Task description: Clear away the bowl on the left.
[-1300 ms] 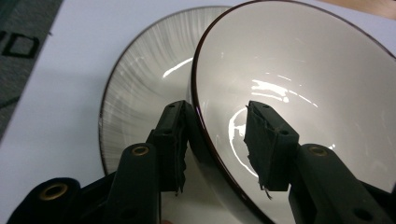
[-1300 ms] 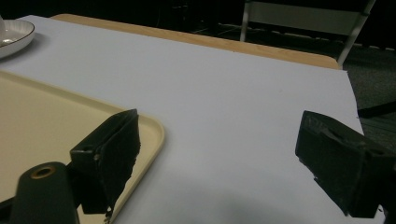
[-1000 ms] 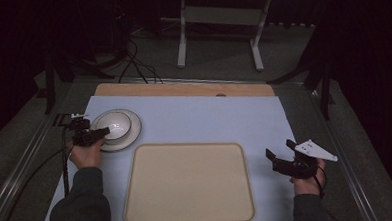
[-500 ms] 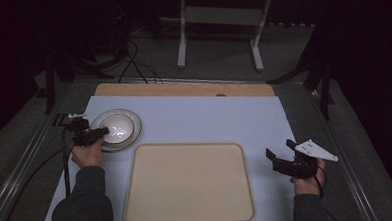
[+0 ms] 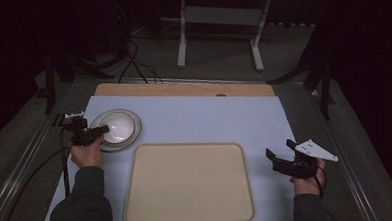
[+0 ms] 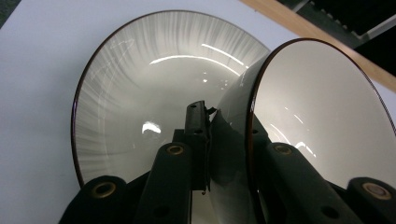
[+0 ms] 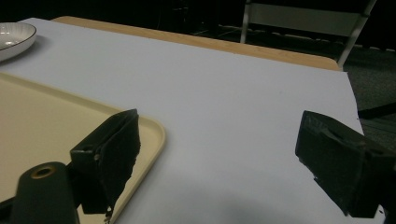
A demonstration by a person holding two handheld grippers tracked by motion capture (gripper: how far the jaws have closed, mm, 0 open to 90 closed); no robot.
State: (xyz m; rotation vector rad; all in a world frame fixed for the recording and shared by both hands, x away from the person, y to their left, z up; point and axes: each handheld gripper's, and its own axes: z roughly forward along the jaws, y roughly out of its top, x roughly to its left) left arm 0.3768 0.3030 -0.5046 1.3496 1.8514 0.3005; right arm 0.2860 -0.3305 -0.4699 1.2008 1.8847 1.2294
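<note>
Left gripper (image 5: 96, 132) fingers pinch bowl (image 6: 322, 116) rim — level.

Left hand (image 5: 87, 154) sits at the left of the high view, forearm coming up from the bottom edge, holding the left gripper (image 5: 101, 130) pointing right with its jaws clamped on a bowl rim (image 6: 250, 135). Right hand (image 5: 307, 182) is at the lower right, right gripper (image 5: 281, 150) aimed up-left, jaws spread wide with nothing between them.
</note>
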